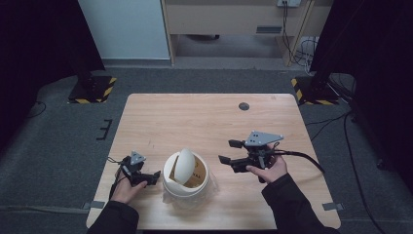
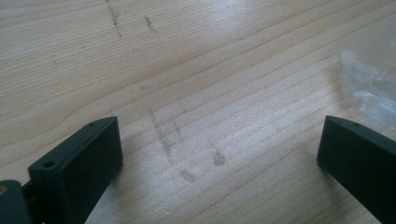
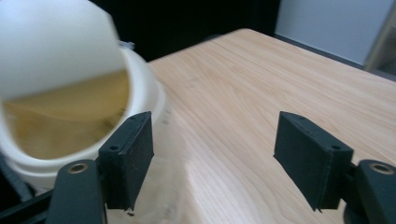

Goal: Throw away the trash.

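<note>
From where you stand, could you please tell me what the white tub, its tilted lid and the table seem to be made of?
White tub: probably smooth paper or thin plastic; it has a matte rim and a brown printed inner wall.
Tilted lid: likely plastic, plain white with a soft sheen.
Table: wood or a wood-look laminate, with pale straight grain, a matte finish and some grey scuff marks.
</note>
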`<state>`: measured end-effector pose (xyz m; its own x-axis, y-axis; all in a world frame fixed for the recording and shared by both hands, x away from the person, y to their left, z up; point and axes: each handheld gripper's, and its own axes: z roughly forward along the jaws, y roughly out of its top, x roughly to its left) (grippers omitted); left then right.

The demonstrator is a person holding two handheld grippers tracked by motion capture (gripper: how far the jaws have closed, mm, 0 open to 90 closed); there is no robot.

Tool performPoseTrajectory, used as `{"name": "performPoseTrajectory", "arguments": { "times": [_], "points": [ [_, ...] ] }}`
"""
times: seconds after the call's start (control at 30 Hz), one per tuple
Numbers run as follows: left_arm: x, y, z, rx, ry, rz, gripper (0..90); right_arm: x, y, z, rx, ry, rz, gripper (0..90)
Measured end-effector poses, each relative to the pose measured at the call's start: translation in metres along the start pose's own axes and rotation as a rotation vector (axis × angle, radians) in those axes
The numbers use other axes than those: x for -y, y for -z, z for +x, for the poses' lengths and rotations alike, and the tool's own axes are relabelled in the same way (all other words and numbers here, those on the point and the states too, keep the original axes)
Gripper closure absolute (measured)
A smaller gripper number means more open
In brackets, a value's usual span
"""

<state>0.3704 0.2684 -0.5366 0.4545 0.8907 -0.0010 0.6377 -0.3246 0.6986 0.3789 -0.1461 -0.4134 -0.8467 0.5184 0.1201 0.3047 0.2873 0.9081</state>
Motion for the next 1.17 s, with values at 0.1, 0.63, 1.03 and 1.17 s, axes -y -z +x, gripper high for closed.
{"name": "performPoseTrajectory", "arguments": {
  "times": [0.1,0.63,1.03,1.17],
  "points": [
    [0.000,0.000,0.000,0.000,0.000,0.000,0.0,0.004,0.001,-0.007,0.028,-0.015,0.009,26.4],
    [0.000,0.000,0.000,0.001,-0.001,0.001,0.0,0.054,0.012,-0.065,0.247,-0.121,0.127,20.5],
    [0.000,0.000,0.000,0.001,0.000,0.000,0.0,0.100,0.031,-0.109,0.451,-0.215,0.268,14.6],
    [0.000,0.000,0.000,0.002,0.001,-0.001,0.0,0.108,0.035,-0.116,0.501,-0.227,0.306,13.4]
  ]
}}
